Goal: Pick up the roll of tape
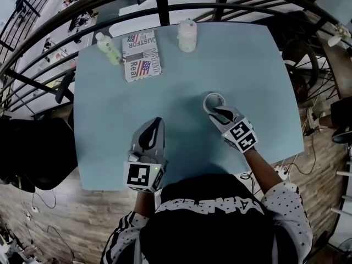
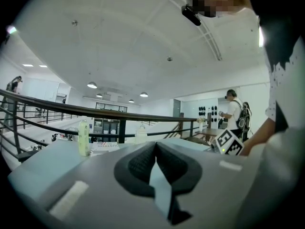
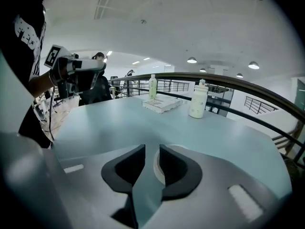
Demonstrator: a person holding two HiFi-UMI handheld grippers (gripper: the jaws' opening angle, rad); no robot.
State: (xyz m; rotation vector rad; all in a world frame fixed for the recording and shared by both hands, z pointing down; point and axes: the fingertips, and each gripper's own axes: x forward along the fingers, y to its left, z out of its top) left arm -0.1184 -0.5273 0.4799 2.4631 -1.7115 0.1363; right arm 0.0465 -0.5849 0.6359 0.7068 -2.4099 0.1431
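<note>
Of the two claws, the right claw (image 1: 219,111) (image 3: 151,149) sits low over the pale blue table (image 1: 110,120), right of centre. Its dark padded jaws are spread by a narrow gap. The white roll of tape (image 1: 205,102) (image 3: 155,165) lies flat on the table at this claw's tip. In the right gripper view its near rim shows in the gap, close against the right-hand jaw, and the jaws are not pinching it.

The left claw (image 1: 157,121) (image 2: 156,144) rests at the near left of the table, well apart from the roll. Its pads are pressed together at the tips with nothing between them.

Along the far edge of the table stand three things:
- a slim pale green plastic bottle (image 1: 108,48) (image 2: 83,137) at the left
- a flat stack of printed magazines (image 1: 141,55) (image 3: 162,104) just beside it
- a squat white bottle (image 1: 187,36) (image 3: 198,99) further right

A dark curved metal railing (image 1: 162,4) runs behind the table.
</note>
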